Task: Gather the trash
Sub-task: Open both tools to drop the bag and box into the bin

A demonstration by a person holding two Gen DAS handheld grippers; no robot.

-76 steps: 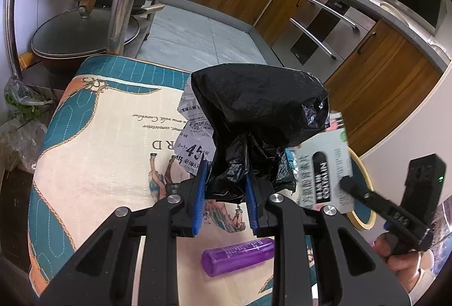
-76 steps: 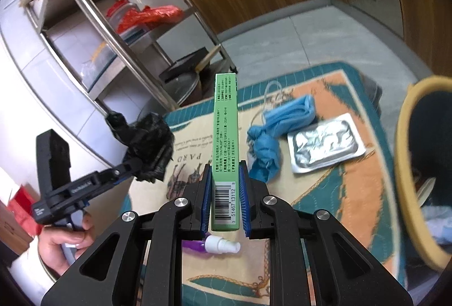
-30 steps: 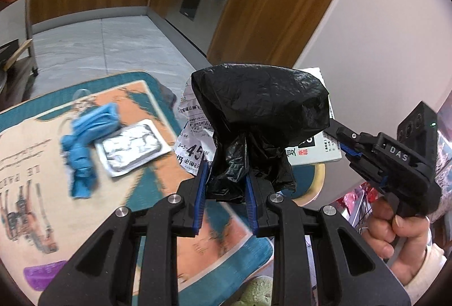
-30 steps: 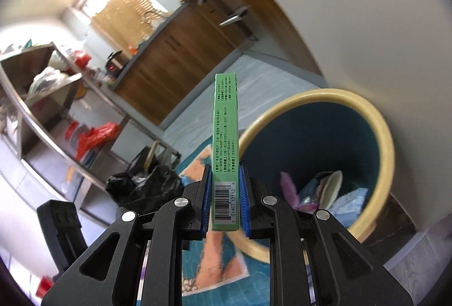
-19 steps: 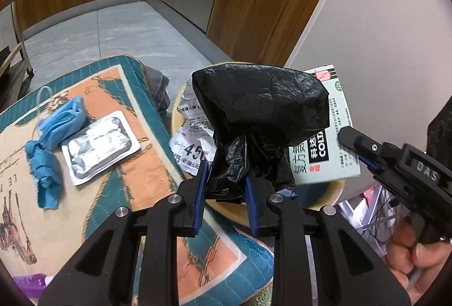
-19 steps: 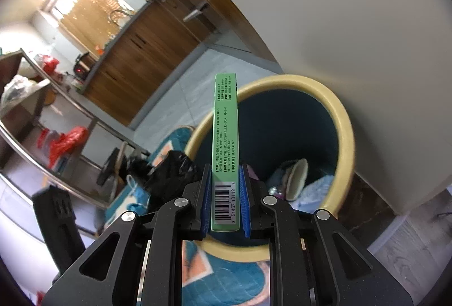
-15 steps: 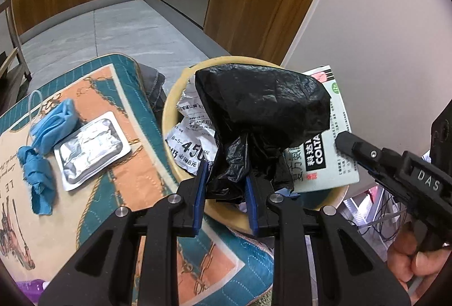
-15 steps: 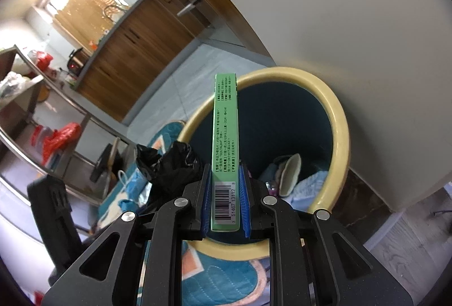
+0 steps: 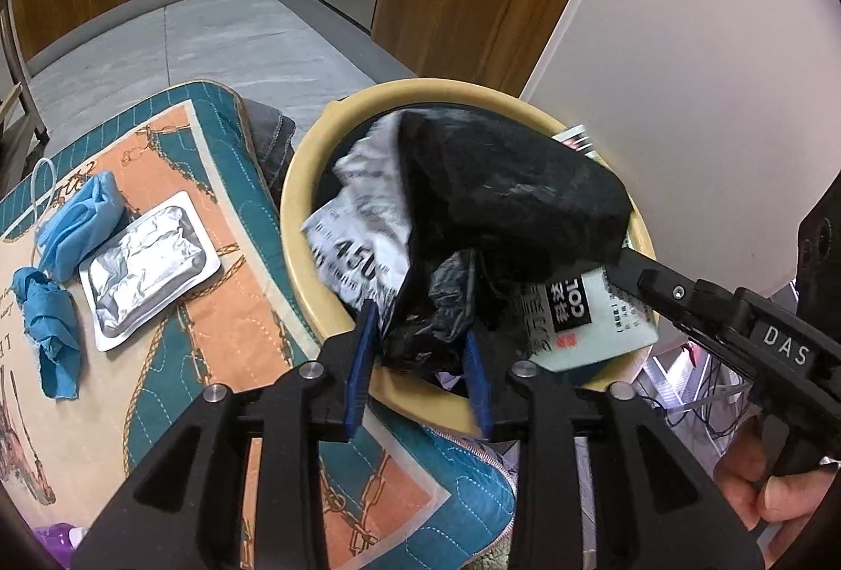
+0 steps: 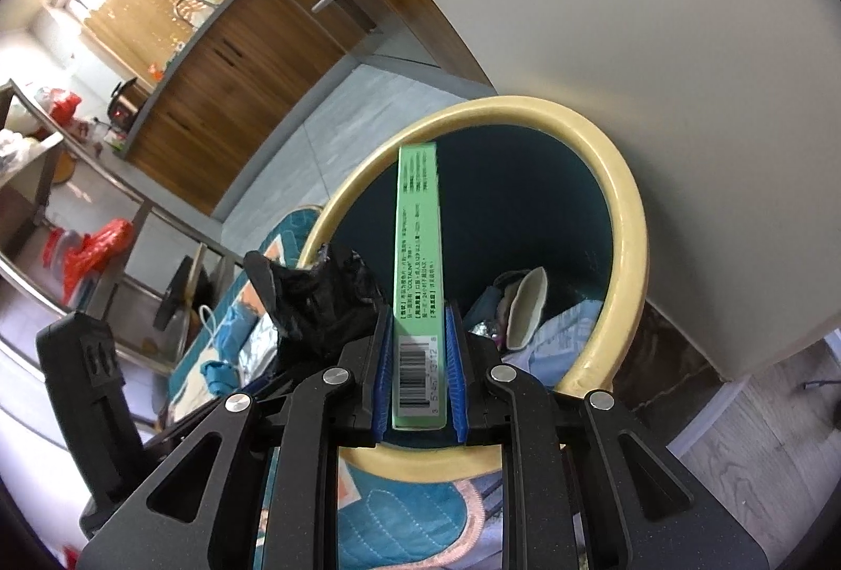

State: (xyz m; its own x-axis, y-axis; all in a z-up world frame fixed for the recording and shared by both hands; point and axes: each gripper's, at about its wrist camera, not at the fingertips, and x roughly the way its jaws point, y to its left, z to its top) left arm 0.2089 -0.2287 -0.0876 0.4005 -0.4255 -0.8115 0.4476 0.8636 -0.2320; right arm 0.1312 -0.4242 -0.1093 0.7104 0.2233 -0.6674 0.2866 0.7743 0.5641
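My left gripper point(image 9: 420, 359) is open above the yellow-rimmed bin point(image 9: 299, 223). The black plastic bag point(image 9: 504, 191) and a white printed paper point(image 9: 357, 249) are blurred and slipping out between the jaws into the bin. My right gripper point(image 10: 418, 375) is shut on a green medicine box point(image 10: 418, 254) and holds it upright over the bin's opening point(image 10: 625, 223). The box also shows in the left wrist view point(image 9: 583, 317), beside the bag. The bag shows in the right wrist view point(image 10: 315, 296) at the bin's left rim.
A blue glove point(image 9: 58, 249) and a silver foil pack point(image 9: 142, 270) lie on the patterned cloth point(image 9: 221, 317) left of the bin. A purple bottle point(image 9: 52, 533) peeks in at the bottom left. A white wall point(image 9: 683, 44) stands behind the bin. Trash lies inside the bin point(image 10: 525, 307).
Both grippers swung from the cloth to over the bin. My left gripper has opened, and the black bag and paper are dropping away from it. The right gripper still holds the box.
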